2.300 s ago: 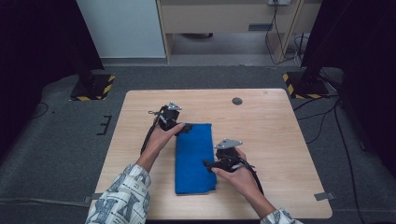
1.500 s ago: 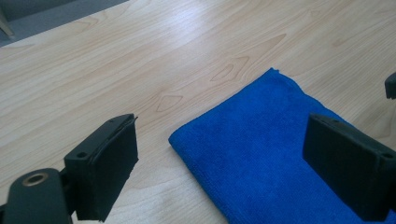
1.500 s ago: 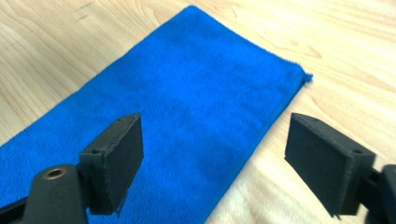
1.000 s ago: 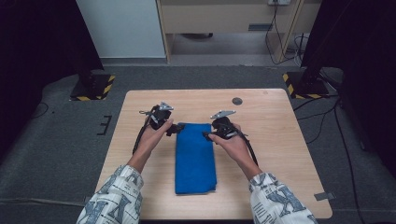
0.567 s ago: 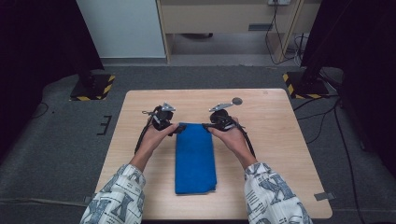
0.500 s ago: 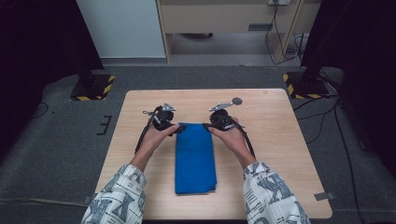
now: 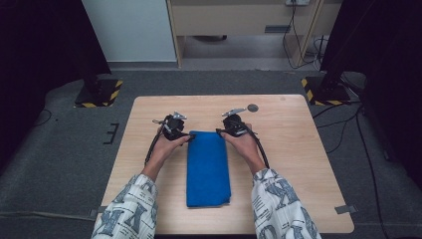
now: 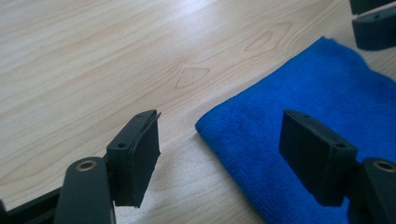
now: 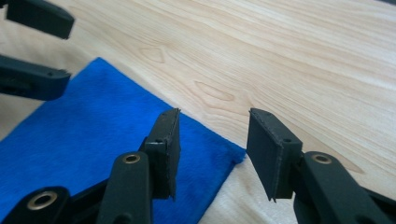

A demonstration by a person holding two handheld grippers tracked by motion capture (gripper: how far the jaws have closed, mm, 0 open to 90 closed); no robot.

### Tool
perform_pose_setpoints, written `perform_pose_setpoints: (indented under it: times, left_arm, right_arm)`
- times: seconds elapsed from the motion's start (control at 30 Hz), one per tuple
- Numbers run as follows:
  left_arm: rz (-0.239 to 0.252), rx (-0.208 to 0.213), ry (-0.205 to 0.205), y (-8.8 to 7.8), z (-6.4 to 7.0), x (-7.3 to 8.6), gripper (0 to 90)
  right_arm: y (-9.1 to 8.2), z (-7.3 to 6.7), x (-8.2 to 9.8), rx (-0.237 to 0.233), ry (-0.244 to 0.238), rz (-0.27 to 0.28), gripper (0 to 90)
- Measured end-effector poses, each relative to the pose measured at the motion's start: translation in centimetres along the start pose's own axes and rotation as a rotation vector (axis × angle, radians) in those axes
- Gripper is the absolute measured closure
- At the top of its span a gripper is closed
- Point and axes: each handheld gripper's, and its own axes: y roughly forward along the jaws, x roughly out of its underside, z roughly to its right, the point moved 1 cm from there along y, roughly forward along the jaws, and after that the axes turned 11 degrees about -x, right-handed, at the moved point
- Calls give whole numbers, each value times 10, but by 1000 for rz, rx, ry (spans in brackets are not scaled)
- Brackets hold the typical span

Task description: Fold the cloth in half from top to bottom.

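A folded blue cloth (image 7: 208, 167) lies lengthwise in the middle of the wooden table (image 7: 298, 149). My left gripper (image 7: 188, 134) is low at its far left corner. In the left gripper view the jaws (image 8: 219, 149) are open and have just been closing, with the cloth's corner (image 8: 327, 93) between them but untouched. My right gripper (image 7: 219, 132) is at the far right corner. Its jaws (image 9: 212, 149) have narrowed but are open, straddling the corner of the cloth (image 9: 84, 130) without pressing it. Each gripper view shows the other gripper's jaws across the cloth's far edge.
A small dark disc (image 7: 253, 107) lies on the table beyond my right gripper. Bare wood surrounds the cloth on all sides. Two stand bases with yellow and black stripes (image 7: 97, 94) (image 7: 323, 89) sit on the grey floor beyond the table's far corners.
My right hand has moved from the cloth's near right edge up to its far right corner. My left hand has sunk a little at the far left corner.
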Motion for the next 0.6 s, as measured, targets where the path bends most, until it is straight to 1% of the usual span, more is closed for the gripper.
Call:
perform_pose_setpoints:
  times: [0.07, 0.1, 0.2, 0.3, 0.4, 0.43, 0.5, 0.53, 0.6]
  left_arm:
    - [1, 1, -12, 3, 0, 1, 284]
    - [1, -3, -12, 5, 0, 2, 284]
    - [-8, -5, -13, 12, 1, 4, 287]
    - [-14, -8, -21, 17, 1, 6, 288]
    - [-26, -15, -13, 20, 3, 7, 284]
    - [-22, -16, -10, 21, 4, 7, 282]
    - [-18, -19, -9, 21, 4, 7, 289]
    - [-18, -16, -11, 21, 4, 7, 295]
    - [-8, -20, -12, 21, 4, 9, 303]
  right_arm:
    - [5, 4, 2, 5, 12, -12, 545]
    - [7, 6, 3, 7, 10, -16, 545]
    - [14, 11, 7, 6, 36, -23, 538]
    - [18, 14, 9, 8, 41, -26, 518]
    - [23, 13, 8, -11, 37, -39, 475]
    - [24, 12, 8, -18, 30, -46, 458]
    - [27, 10, 8, -10, 10, -57, 451]
    - [28, 9, 7, -16, 11, -56, 450]
    - [30, 6, 7, -8, -7, -56, 455]
